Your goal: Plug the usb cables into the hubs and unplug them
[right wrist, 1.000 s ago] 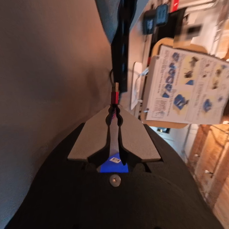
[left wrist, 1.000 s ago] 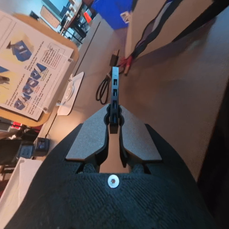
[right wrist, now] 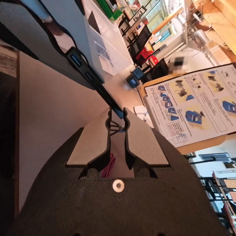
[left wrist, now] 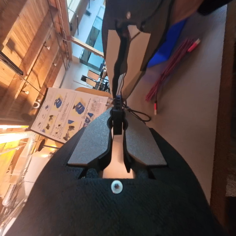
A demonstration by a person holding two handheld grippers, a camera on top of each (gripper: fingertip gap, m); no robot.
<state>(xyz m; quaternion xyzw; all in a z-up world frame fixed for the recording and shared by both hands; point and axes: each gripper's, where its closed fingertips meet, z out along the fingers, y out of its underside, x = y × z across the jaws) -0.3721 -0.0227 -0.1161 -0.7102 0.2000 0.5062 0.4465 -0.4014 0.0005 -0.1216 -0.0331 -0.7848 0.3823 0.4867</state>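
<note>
up close, left claw [left wrist: 116,118] clamped on black usb hub [left wrist: 117,122], held above the surface [left wrist: 185,127]; right claw [right wrist: 117,114] parted, gripping nothing, tips at hub's far end; red cables [left wrist: 168,69] lying on surface.

Matt black plastic hub [right wrist: 81,66], red braided cloth-sheathed cable [left wrist: 166,71] lying beside it, smooth matt tabletop [left wrist: 185,127], grainy grey finger pads [left wrist: 94,137], printed paper instruction sheet [right wrist: 191,108] behind the hub
</note>
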